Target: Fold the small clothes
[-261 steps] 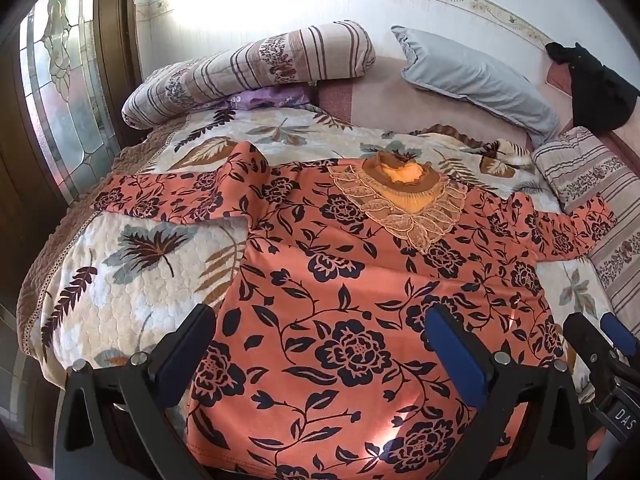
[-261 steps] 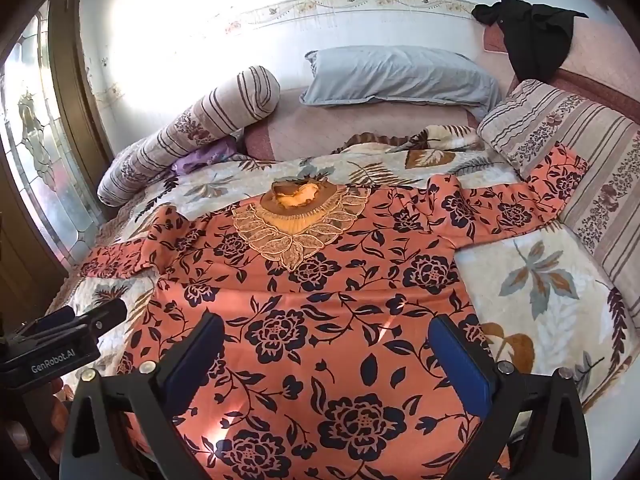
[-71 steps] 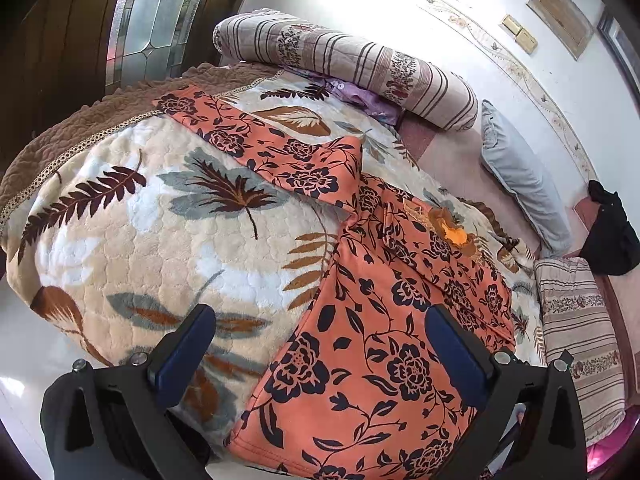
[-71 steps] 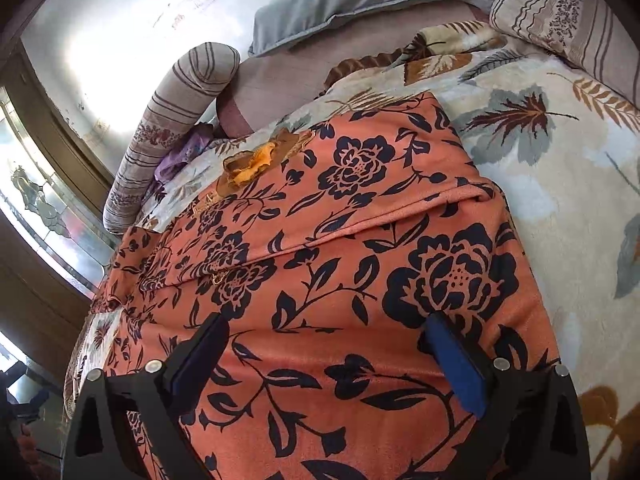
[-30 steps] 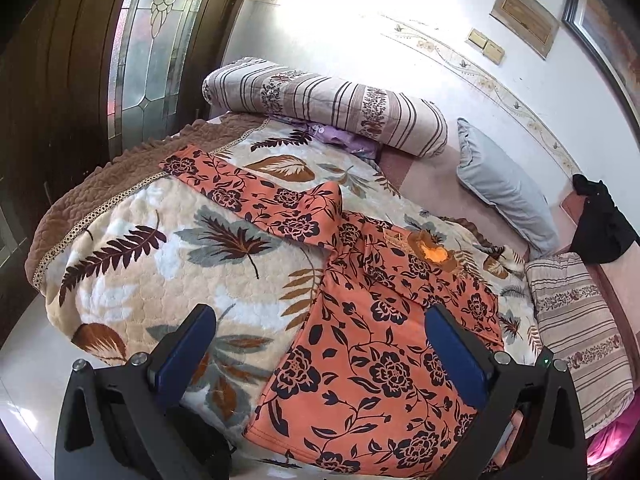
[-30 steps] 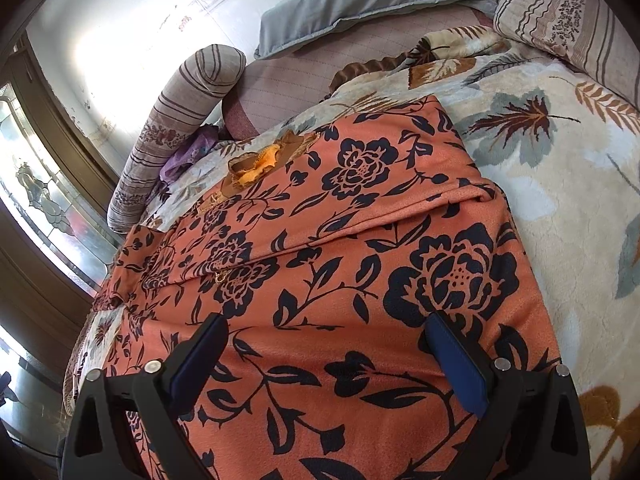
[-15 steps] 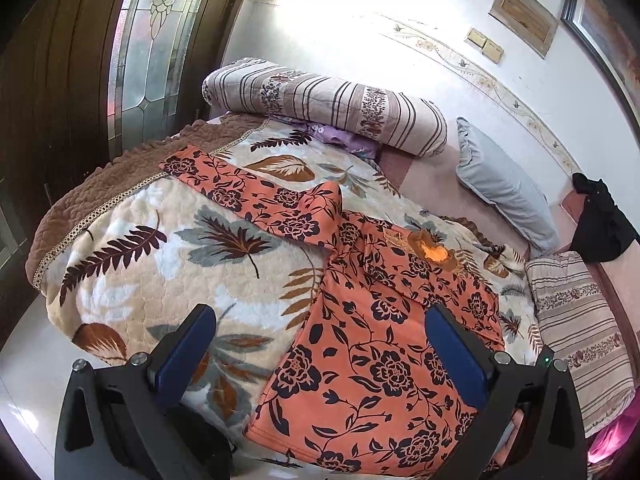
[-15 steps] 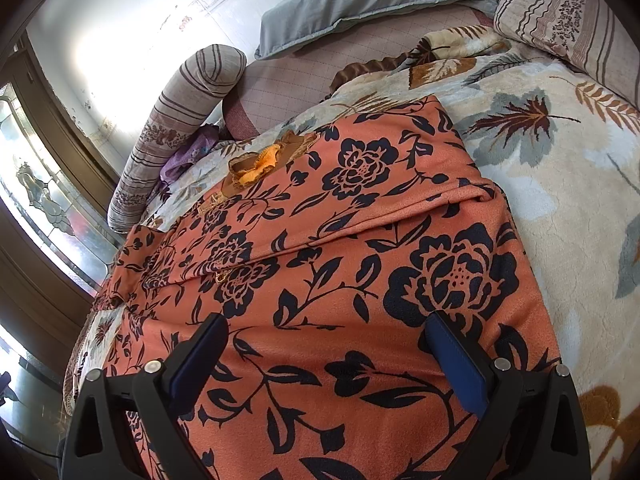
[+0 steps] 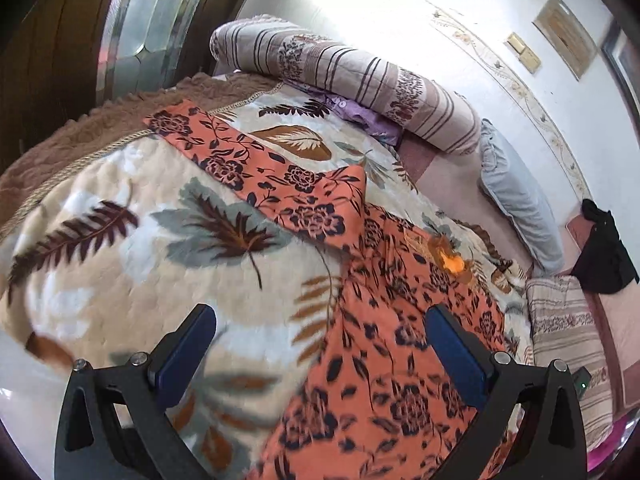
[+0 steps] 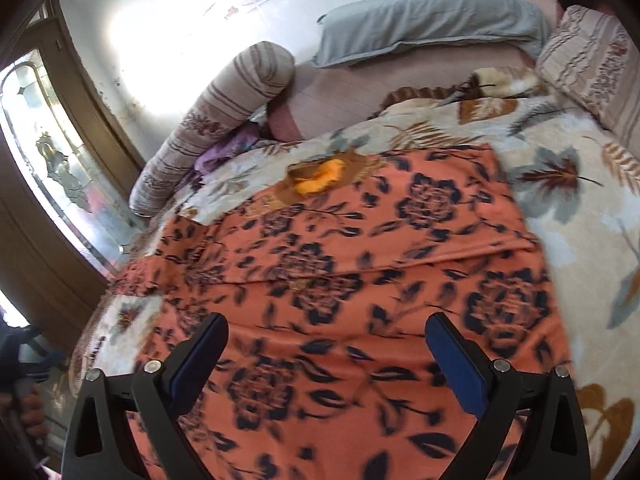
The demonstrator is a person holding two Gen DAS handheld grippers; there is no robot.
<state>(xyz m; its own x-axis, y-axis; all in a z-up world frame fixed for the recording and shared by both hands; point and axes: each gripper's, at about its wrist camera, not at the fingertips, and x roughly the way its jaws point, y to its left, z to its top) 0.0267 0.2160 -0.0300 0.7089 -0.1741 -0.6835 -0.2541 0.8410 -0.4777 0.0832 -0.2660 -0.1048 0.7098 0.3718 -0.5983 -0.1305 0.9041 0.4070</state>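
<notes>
An orange top with dark flowers (image 9: 400, 340) lies flat on the bed, its right side folded in over the body (image 10: 360, 264). Its left sleeve (image 9: 256, 164) stretches out across the blanket toward the bed's left edge. The orange collar shows near the pillows (image 10: 320, 176). My left gripper (image 9: 320, 344) is open and empty, above the blanket and the top's left edge. My right gripper (image 10: 326, 348) is open and empty, above the top's lower half.
A leaf-print blanket (image 9: 120, 248) covers the bed. A striped bolster (image 9: 352, 76), a grey pillow (image 10: 432, 20) and a striped cushion (image 9: 568, 336) lie along the head and right side. A wooden door with glass (image 10: 48, 168) stands left. Black clothing (image 9: 604, 256) lies far right.
Both views are blurred with motion. The left gripper has moved closer and lower toward the blanket and the left sleeve. The right gripper has swung so the top sits more centred.
</notes>
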